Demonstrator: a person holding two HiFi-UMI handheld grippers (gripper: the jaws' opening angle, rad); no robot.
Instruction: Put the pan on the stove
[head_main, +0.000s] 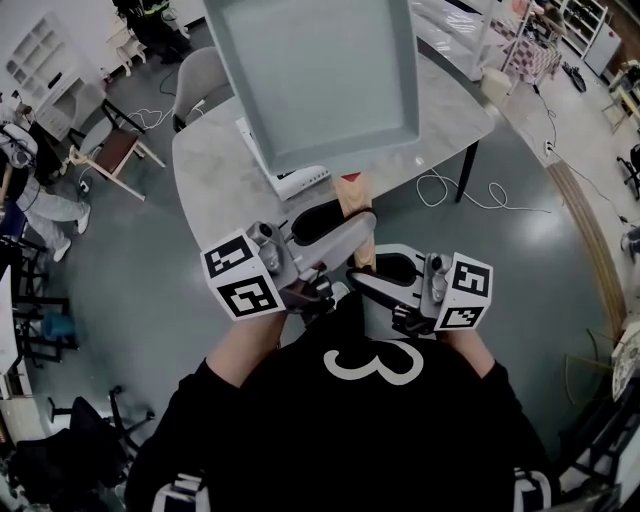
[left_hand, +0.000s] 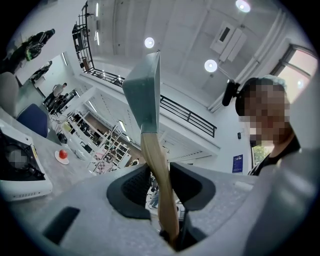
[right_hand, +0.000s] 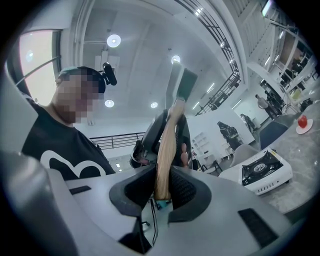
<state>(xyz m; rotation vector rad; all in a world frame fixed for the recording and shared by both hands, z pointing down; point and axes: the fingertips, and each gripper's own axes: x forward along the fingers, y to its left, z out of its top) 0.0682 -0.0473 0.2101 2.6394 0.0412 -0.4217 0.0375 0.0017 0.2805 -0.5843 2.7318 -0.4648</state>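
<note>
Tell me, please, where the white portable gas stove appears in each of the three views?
Head view: the white portable gas stove peeks out from under the raised pan, above centre, on the table.
Left gripper view: at the left edge, below the middle.
Right gripper view: lower right, on the table.
Shared landmark: the light wooden handle of the grey rectangular pan shows near the centre of all three.

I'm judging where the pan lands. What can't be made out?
Head view: the stove is mostly hidden beneath the raised pan, its burner too.
Head view: the pan's far rim is cut off by the top edge.
Head view: the handle ends buried between the jaws of the left gripper and right gripper.
Left gripper view: the red thing is too small to name.
</note>
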